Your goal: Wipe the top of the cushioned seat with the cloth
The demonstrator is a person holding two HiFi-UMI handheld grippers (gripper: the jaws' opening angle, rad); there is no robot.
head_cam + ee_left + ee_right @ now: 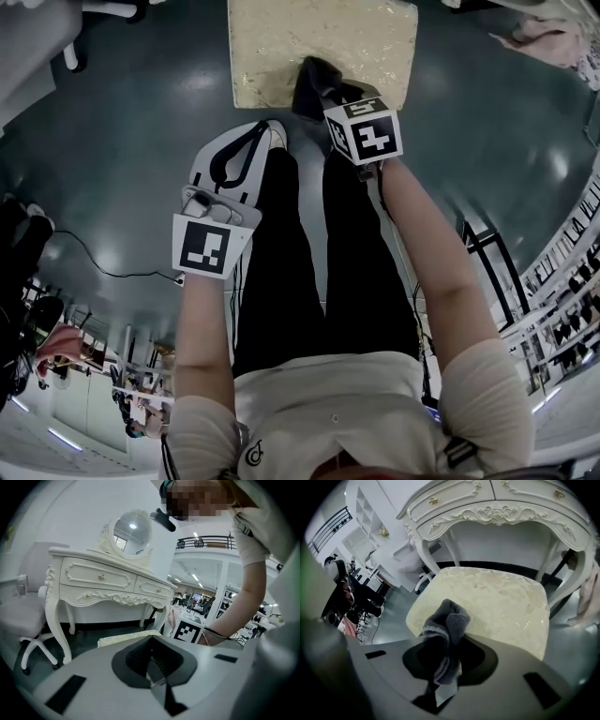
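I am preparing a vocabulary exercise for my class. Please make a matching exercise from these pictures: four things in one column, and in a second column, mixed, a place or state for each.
1 cloth
2 cushioned seat
3 left gripper
4 dressing table

A white, with drawers
B shut, holding nothing
C grey, clamped in the right gripper
D cream, in front of the table

Pairs: 1-C; 2-D; 3-B; 4-A

Ornate white dressing table (98,581) with carved apron, curved legs and gilt-knobbed drawers, set against a plain white wall (70,508); a round framed mirror (132,531) stands on top. White swivel chair (28,616) on castors just beside one end. Dark glossy floor (131,159) reflects ceiling lights, and a thin black cable (103,269) lies across it.
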